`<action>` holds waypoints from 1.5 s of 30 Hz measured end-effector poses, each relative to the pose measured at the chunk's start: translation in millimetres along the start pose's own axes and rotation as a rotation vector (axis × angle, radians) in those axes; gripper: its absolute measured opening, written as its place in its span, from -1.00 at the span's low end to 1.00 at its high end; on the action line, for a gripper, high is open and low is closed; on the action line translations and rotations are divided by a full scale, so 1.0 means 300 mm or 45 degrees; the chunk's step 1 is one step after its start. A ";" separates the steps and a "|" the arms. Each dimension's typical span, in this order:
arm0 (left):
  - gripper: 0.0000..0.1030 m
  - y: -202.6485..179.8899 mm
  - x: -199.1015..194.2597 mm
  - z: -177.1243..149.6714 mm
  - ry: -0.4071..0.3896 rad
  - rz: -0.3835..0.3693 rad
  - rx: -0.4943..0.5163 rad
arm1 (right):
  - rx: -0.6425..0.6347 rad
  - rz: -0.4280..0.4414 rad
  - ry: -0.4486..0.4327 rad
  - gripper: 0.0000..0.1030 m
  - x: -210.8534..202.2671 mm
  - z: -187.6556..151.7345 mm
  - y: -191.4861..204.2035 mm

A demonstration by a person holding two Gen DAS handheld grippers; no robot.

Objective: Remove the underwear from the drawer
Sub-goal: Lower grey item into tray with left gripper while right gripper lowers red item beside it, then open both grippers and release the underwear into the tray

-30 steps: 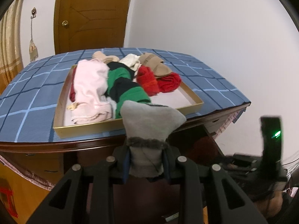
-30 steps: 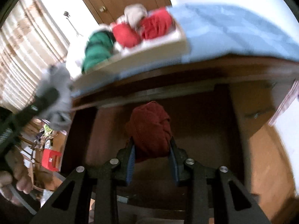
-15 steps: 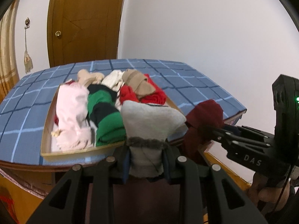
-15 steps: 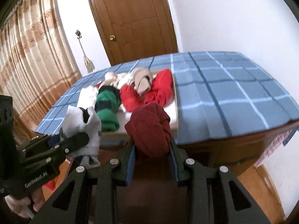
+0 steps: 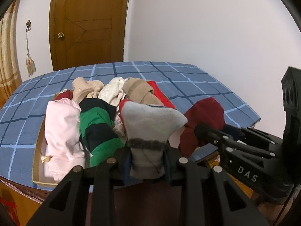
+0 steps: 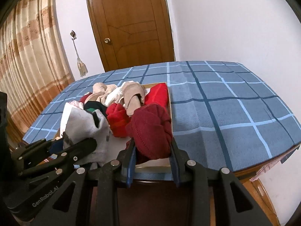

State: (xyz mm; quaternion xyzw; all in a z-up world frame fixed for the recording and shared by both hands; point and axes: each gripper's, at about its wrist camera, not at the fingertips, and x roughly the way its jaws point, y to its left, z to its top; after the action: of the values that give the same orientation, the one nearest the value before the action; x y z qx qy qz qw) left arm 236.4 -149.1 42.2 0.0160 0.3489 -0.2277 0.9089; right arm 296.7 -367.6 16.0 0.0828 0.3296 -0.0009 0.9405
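My left gripper point(image 5: 147, 162) tips down toward the cardboard tray point(image 5: 36, 150), jaws clamped on a grey garment point(image 5: 150, 126). My right gripper point(image 6: 153, 162) tips down at the tray too, just beside the left, jaws pinching a dark red bundle point(image 6: 150, 130) at the tray's near edge.

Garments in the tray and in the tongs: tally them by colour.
Pink: 1
Green and black striped: 1
Beige: 2
White: 1
Bright red: 2
Grey: 1
Dark red: 1
Total: 9
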 end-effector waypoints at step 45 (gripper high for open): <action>0.99 0.079 -0.022 -0.008 -0.102 0.234 -0.112 | 0.005 0.127 0.023 0.30 0.067 -0.008 -0.022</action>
State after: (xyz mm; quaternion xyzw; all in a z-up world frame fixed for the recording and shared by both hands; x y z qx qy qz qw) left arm 240.5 -124.8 41.6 -0.0013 0.3190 -0.1282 0.9390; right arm 310.6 -372.6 0.8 0.1011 0.3337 0.0460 0.9361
